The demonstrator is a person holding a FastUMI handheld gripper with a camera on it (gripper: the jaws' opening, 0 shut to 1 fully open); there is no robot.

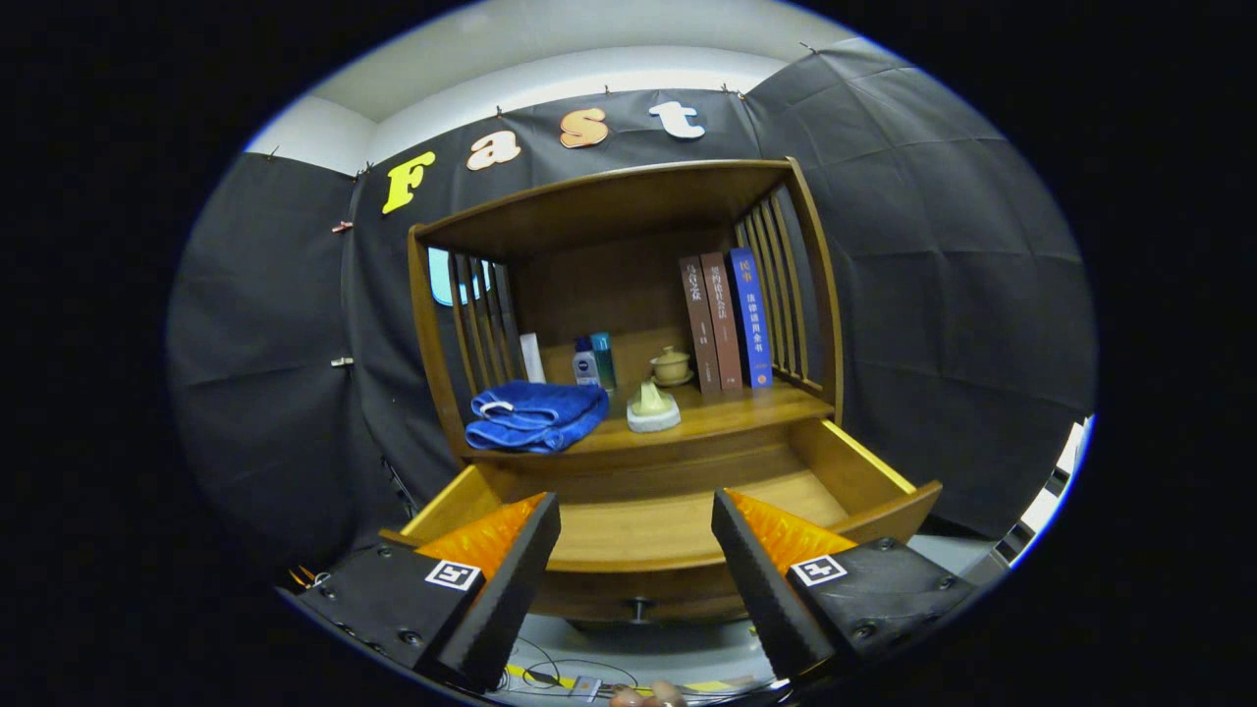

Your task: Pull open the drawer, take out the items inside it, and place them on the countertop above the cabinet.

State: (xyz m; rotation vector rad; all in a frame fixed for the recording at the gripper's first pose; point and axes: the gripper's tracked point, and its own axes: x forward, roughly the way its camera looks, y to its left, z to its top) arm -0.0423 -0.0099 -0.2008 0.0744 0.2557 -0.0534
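Three books (727, 322) stand beyond towel (535, 414), drawer (648, 530), parted gripper (636, 535).

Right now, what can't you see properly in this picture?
- Drawer, gripper view: the open gripper fingers cover its front corners, so anything there is hidden.
- Drawer knob: sits low under the front panel, mostly out of sight.
- Bottles at the back of the countertop: too small to tell what they are.
- Blue towel: hides the countertop behind it.
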